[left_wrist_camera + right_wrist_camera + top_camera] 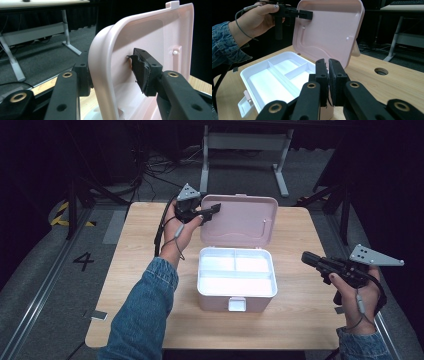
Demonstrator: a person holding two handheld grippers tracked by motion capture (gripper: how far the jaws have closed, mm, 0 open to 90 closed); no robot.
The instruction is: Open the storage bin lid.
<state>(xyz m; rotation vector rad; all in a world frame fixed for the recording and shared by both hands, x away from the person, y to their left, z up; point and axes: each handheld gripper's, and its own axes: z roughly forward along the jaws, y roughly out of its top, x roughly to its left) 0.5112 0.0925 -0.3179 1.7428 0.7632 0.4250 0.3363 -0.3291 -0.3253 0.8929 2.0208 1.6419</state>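
A pink plastic storage box [237, 302] is seen near the middle of the wooden table [135, 310], its white latch tab facing the person. The hinged lid [240, 220] is raised at the far side and stands roughly upright, leaning slightly back. A white divided tray [235, 272] is seated in the box body, with one long compartment toward the front and two smaller ones behind it.

The left gripper [209, 212] is held at the lid's upper left corner. In the left gripper view, the lid's rim [100, 57] is seen between the two jaws: one pad [143, 71] lies against the inner face of the lid, while the other jaw is behind the outer face, largely hidden by the rim. The jaws are partly open; whether both pads press on the lid cannot be told.

The right gripper [310, 258] is held above the table to the right of the box, well apart from it. In the right gripper view its jaws are almost closed, a narrow slit remaining between the pads [322, 75], and nothing is held between them.
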